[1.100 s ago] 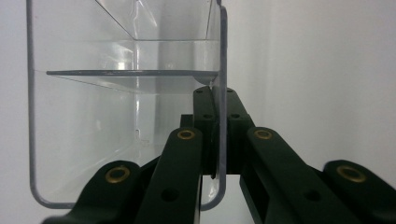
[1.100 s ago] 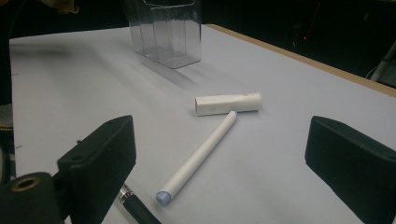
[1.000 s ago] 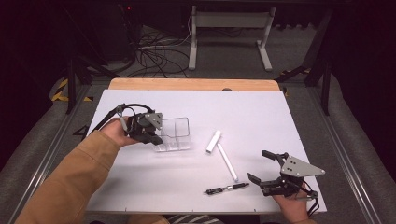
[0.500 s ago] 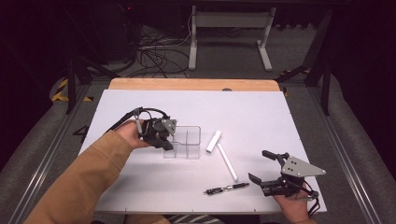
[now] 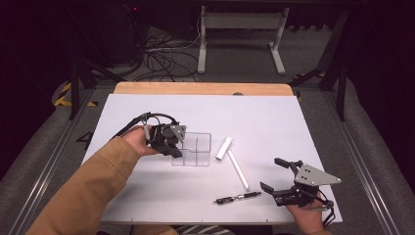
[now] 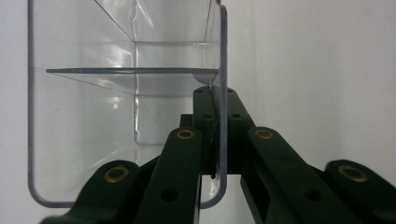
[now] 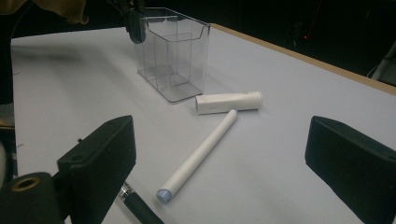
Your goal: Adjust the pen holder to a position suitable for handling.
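Fingers of my left gripper (image 5: 172, 148) are pinched on one wall of the clear plastic organizer (image 5: 195, 149), near its rim. In the left gripper view the two black fingers (image 6: 205, 140) close from either side of that thin transparent wall, with the organizer's (image 6: 126, 93) inner divider showing just beyond them. The box stands upright on the white bench (image 5: 274, 122), left of centre, and my left hand (image 5: 139, 142) comes in at it from the left, the tan sleeve (image 5: 93, 186) behind.

On the other side, my right gripper (image 5: 281, 176) sits low near the front right corner of the bench with its fingers spread wide and nothing between them. Its own view shows the two black pads (image 7: 100, 154) far apart. Between and beyond them lie a long white tube (image 7: 198, 156) with a bluish end cap and a short white cylinder (image 7: 229, 101), the tip of the long one almost touching the short one. The short one lies just beside the organizer's (image 7: 173, 51) base.

A dark pen (image 5: 238, 197) lies on the bench just left of the right gripper, near the front edge, apart from the long tube (image 5: 238, 170).
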Tool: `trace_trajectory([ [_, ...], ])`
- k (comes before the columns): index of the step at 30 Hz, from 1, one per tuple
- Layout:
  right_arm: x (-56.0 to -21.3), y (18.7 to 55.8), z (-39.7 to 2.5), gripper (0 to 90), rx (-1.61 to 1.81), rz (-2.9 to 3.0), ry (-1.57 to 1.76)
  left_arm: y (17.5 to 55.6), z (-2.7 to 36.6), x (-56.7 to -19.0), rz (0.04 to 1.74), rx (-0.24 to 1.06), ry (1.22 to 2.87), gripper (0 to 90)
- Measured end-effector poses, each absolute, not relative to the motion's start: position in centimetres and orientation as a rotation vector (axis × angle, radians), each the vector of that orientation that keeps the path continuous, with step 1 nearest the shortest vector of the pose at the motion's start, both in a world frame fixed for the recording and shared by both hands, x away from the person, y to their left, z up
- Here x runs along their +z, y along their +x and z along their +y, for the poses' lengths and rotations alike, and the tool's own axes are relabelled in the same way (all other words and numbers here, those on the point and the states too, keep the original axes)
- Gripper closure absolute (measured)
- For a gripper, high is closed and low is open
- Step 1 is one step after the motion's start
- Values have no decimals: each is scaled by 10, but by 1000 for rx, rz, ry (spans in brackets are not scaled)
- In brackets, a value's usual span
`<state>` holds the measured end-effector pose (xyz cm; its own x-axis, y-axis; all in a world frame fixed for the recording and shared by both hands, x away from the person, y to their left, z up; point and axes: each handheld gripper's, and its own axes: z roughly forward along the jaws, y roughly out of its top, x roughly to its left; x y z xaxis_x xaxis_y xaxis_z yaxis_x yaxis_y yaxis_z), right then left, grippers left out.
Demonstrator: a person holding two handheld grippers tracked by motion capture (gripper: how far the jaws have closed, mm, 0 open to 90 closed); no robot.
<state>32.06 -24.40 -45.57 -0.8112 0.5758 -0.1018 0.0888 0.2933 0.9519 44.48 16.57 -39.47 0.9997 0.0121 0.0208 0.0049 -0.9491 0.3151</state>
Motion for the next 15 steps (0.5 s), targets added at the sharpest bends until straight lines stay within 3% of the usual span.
trace_trajectory([
  [4, -456, 321, -244, 93, 1531, 2141, 592, 445, 166, -394, 30, 35, 2824, 845],
  [8, -456, 320, -244, 93, 1532, 2142, 592, 443, 166, -391, 74, 58, 2820, 674],
  [15, -456, 320, -244, 92, 1533, 2142, 593, 438, 174, -379, 120, 83, 2740, 557],
])
